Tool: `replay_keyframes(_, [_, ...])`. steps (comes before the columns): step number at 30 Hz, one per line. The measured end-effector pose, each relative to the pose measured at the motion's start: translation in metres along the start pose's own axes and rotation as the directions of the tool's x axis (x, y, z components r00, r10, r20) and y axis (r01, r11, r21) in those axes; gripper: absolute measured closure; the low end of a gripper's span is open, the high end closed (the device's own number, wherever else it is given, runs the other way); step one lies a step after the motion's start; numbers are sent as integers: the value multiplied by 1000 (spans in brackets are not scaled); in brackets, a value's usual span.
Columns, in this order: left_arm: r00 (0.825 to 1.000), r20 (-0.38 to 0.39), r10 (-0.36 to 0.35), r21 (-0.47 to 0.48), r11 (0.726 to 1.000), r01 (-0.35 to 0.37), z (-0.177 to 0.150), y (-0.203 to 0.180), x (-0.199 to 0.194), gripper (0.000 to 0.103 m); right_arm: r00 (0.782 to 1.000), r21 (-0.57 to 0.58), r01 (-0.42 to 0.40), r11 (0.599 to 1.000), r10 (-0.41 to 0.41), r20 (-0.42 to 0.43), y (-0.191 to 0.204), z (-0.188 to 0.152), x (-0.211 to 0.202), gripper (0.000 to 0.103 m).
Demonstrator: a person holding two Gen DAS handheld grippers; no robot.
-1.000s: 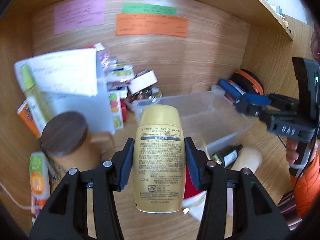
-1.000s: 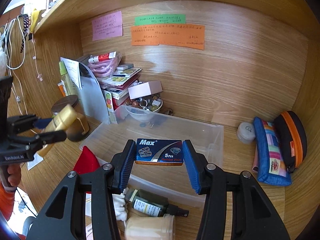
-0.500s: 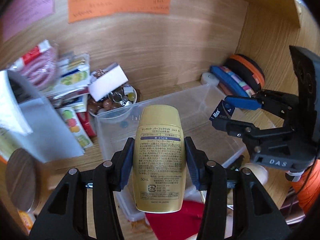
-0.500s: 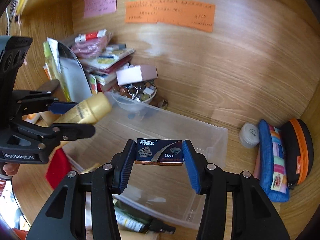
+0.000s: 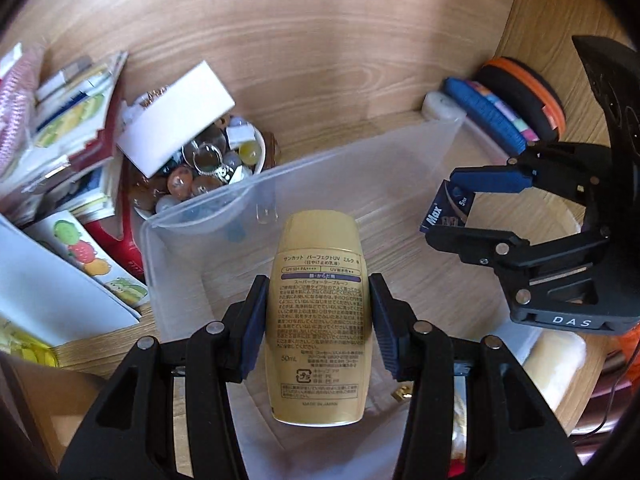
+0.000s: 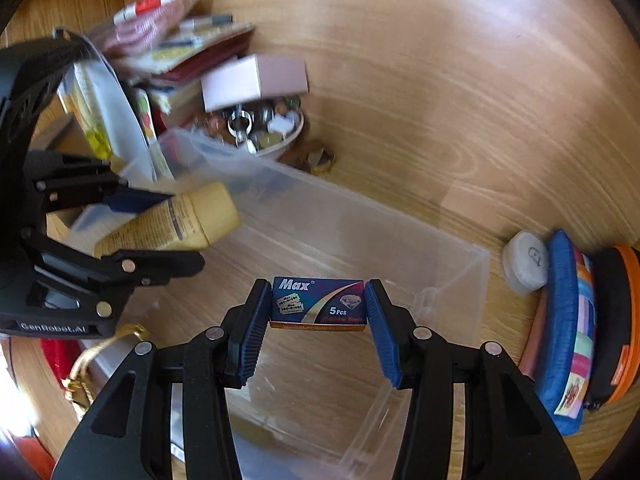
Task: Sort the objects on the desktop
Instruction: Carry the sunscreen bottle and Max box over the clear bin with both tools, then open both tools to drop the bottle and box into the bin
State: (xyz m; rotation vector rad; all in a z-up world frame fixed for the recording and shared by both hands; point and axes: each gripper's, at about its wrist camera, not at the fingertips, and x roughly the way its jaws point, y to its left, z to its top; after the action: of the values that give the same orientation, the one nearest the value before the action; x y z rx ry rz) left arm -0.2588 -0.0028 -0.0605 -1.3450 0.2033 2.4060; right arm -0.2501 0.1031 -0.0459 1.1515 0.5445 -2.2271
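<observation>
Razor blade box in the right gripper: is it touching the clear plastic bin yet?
Apart. The right wrist view shows the razor blade box clamped between the right gripper's pads, hanging above the clear plastic bin's open interior, with the bin floor visible beneath it.

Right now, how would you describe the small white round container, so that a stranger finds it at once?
Start at the clear plastic bin in the middle of the wooden desk. Just past its far right corner, by the back wall, lies the white round container, beside the blue striped pouch. It is the only plain white disc there, much smaller than the pouch and the black and orange case.
</observation>
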Motion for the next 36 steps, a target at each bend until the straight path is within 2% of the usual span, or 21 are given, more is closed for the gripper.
replay_keyframes(7, [998,-35,59,59,997,-57,1,-4,5,55,994,-67,-3,998,-4,-108,6,2,21,58])
replay_keyframes(14, [991,-51,120,117,987,-113,-2,-11,10,55,987,-114,19,993,-37,-156,12,0,29,58])
replay_keyframes(20, [991,-52,124,131,985,-116,-5,-13,8,54,983,-127,28,992,-50,-176,14,0,31,58])
replay_keyframes(21, [991,-52,126,131,984,-118,-6,-13,8,54,983,-127,32,991,-55,-176,14,0,31,56])
replay_keyframes(22, [990,-53,130,131,984,-122,-5,-13,9,51,982,-127,39,991,-61,-176,14,0,30,50])
replay_keyframes(25, [990,-55,131,120,985,-123,-4,-12,7,38,985,-129,62,990,-82,-152,12,-1,24,39])
replay_keyframes(31, [989,-47,140,91,987,-136,-4,-10,0,36,990,-115,90,989,-102,-97,9,2,-1,38])
replay_keyframes(36, [988,-9,152,78,986,-151,-7,-11,-21,29,994,-76,103,992,-106,-38,9,8,-19,36])
